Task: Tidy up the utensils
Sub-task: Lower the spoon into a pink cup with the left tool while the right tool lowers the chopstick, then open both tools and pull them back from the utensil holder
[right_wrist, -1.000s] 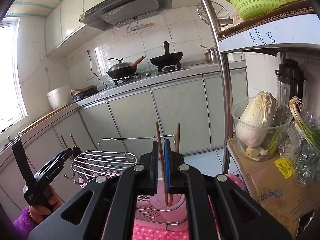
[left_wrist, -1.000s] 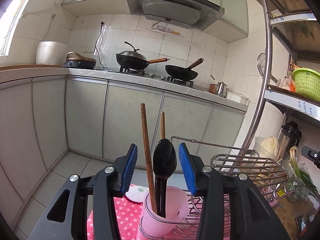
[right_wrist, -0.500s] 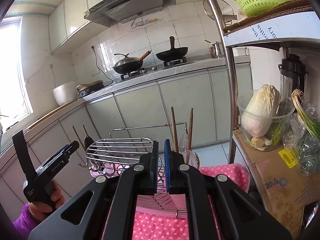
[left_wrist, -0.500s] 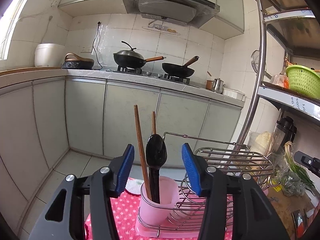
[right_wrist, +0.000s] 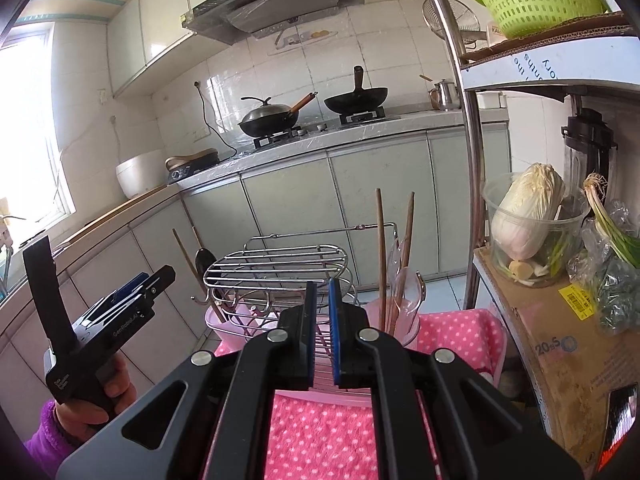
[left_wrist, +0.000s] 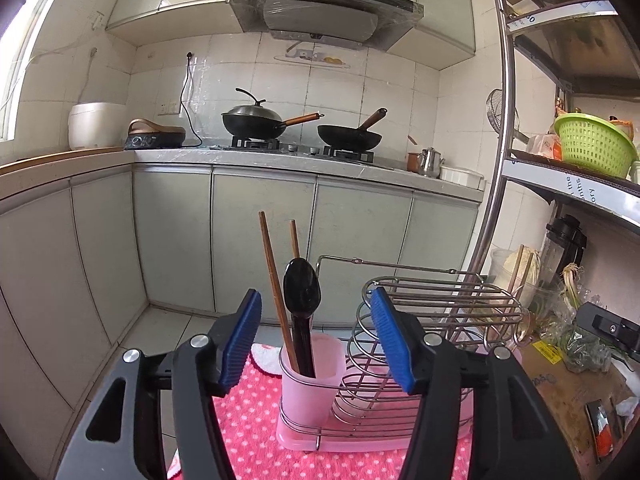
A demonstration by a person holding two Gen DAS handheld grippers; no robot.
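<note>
jaws of left gripper point(left_wrist: 316, 308) just widened, empty; right gripper point(right_wrist: 322, 300) closed, empty

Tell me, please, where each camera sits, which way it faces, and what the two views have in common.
Left wrist: on the left gripper, looking slightly down over the pink cup with a black spoon towards the stove; its open jaws, just widened and empty, show.
Right wrist: on the right gripper, looking at the rack from its other end; its shut jaws show, plus the left gripper in a hand.
Shared: rack, pink cloth, woks, green basket.
</note>
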